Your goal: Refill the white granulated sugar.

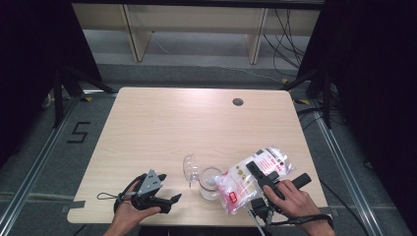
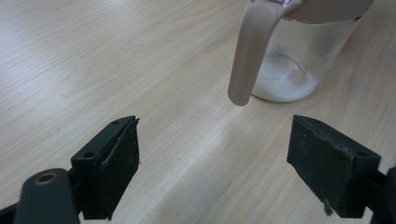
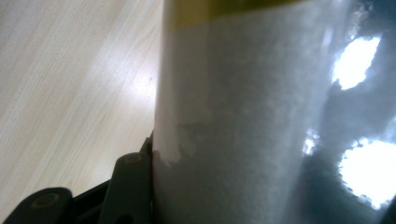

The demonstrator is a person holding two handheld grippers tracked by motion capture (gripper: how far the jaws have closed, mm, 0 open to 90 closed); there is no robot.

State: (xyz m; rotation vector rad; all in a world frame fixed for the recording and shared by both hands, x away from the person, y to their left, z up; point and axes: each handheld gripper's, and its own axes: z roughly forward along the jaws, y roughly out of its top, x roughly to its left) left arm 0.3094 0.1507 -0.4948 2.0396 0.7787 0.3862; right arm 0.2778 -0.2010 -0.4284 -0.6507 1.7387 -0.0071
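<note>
A black numeral "5" (image 1: 78,132) is marked on the grey floor left of my bench. The plastic bag (image 1: 255,178) in my right-hand tool carries red label patches and small print, too fine for me to read.

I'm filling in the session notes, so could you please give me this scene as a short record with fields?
work in hand: pouring white grains from a bag into a jar
bag: clear plastic with red print, tilted mouth-down toward the jar, clamped in the right gripper
jar: clear glass, upright near the table's front edge, a shallow layer of white grains at the bottom
lid: clear, hinged open to the jar's left
left gripper: jaws open, holding nothing, resting left of the jar
table: light wood
</note>
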